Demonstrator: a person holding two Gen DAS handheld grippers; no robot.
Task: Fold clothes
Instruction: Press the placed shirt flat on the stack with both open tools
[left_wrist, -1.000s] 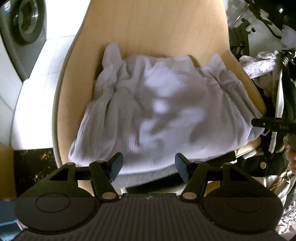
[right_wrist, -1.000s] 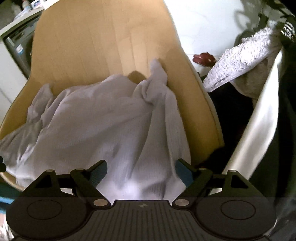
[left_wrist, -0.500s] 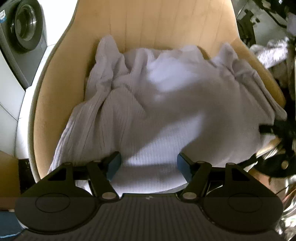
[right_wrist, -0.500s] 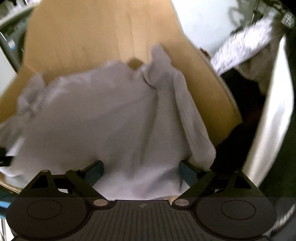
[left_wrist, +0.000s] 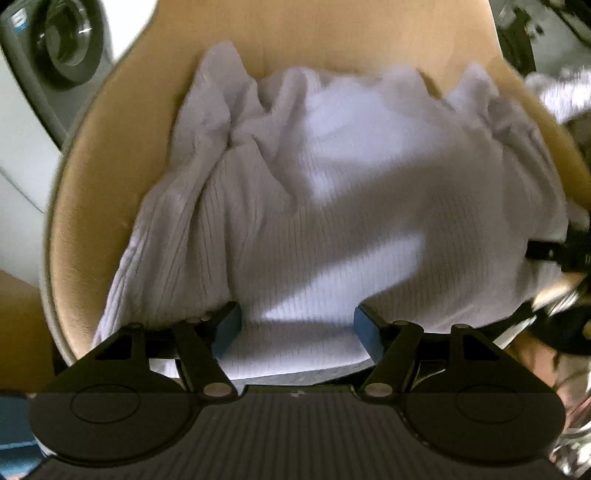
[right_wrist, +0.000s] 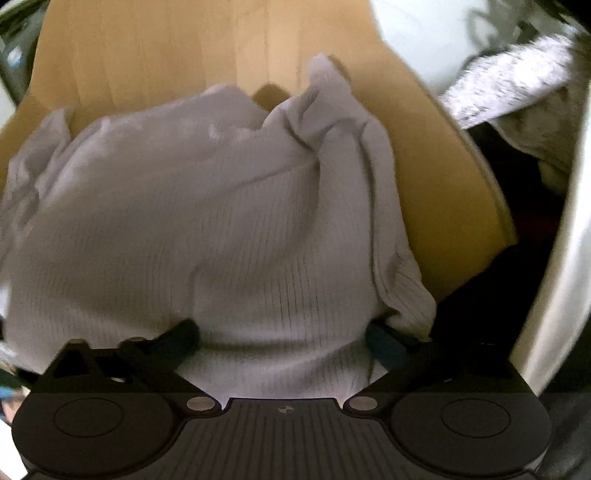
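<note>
A pale ribbed sweater (left_wrist: 332, 206) lies spread and rumpled over the seat of a tan chair (left_wrist: 74, 206), covering most of it. Its knit bunches into folds at about 11 o'clock in the left wrist view, and a sleeve-like fold rises at 1 o'clock in the right wrist view, where the sweater (right_wrist: 207, 229) runs down to a drooping corner at 4 o'clock against the chair (right_wrist: 436, 192) edge.

The left gripper (left_wrist: 297, 326) sits at 6 o'clock over the near hem, its jaws spread wide with the cloth lying between the blue pads (left_wrist: 226, 326); nothing is pinched. The right gripper (right_wrist: 282, 339) is also at 6 o'clock over its near hem, jaws likewise wide apart, and the fabric bulges down between them and partly drapes over the right finger. Whether the tips press on the cloth cannot be told.

In the left view, part of the right gripper shows dark at 3 o'clock by the sweater's edge. A washer (left_wrist: 55, 48) stands at 10 o'clock beyond the chair. In the right view, a grey fuzzy cloth (right_wrist: 509, 85) hangs at 2 o'clock.
</note>
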